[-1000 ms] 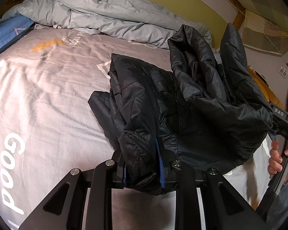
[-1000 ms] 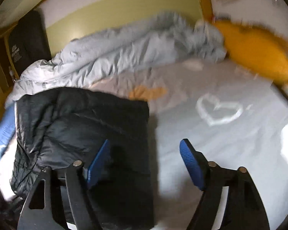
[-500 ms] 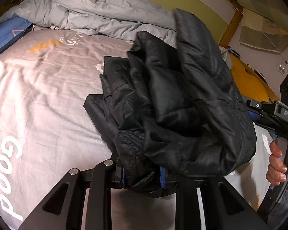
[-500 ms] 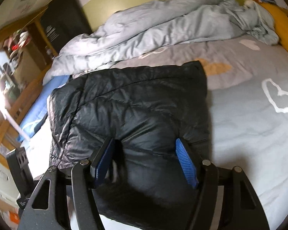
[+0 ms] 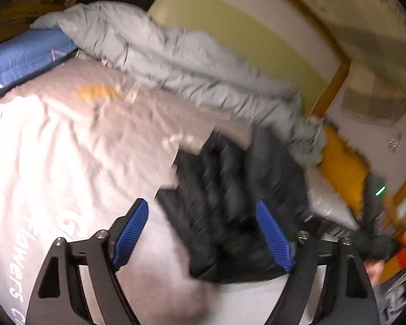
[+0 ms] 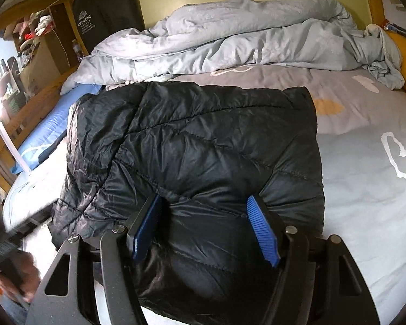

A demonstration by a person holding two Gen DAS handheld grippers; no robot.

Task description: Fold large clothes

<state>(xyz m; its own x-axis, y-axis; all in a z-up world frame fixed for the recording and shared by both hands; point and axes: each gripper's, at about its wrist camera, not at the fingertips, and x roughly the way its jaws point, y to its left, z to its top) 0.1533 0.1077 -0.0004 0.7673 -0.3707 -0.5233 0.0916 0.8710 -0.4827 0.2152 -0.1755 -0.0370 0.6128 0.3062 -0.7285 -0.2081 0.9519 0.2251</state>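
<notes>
A black quilted puffer jacket lies folded in a rough rectangle on the grey bed sheet. My right gripper is open, its blue pads pressing down on the jacket's near edge with fabric bulging between them. In the blurred left wrist view the jacket lies ahead and right of my left gripper, which is open and empty, above the sheet beside the jacket.
A crumpled grey duvet lies along the headboard. A yellow pillow is at the right side. A blue mat and wooden shelves are at the left. A hand shows at lower left.
My left gripper has let go of the jacket, opened and swung away fast. The raised jacket half now lies flat on the bed. My right gripper has settled onto the jacket's near edge.
</notes>
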